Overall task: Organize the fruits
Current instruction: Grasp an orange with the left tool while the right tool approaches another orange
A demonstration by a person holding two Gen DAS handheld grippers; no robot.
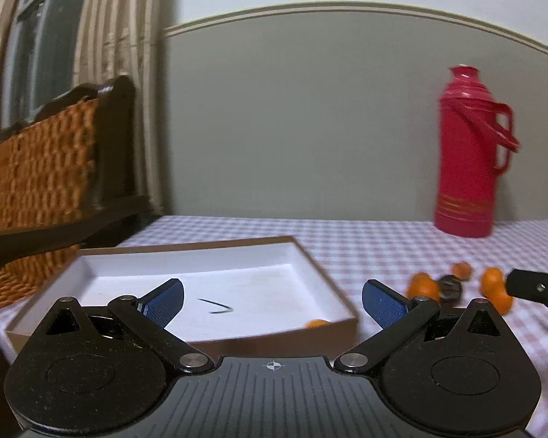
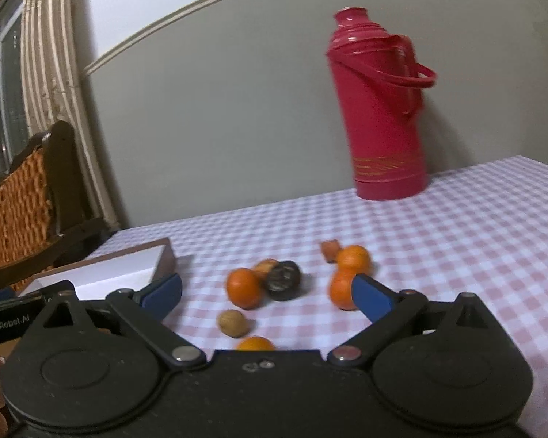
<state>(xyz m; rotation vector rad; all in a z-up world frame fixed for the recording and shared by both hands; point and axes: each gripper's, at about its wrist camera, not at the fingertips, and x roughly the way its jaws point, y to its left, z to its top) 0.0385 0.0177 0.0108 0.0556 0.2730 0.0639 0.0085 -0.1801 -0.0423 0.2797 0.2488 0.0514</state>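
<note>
Left gripper (image 1: 272, 301) jaws spread wide, nothing in them, low in frame over the white tray (image 1: 208, 259). Only this view shows inside it: one orange fruit (image 1: 316, 323) at the near right corner. Right gripper (image 2: 266, 297) also released, empty. Its view shows the loose pile mid-frame: a walnut (image 2: 232, 323), orange fruits (image 2: 244, 287), a dark one (image 2: 283, 279). The pair (image 2: 347, 273) at right stacks near to far. Red thermos (image 2: 378, 109) upright, upper right.
</note>
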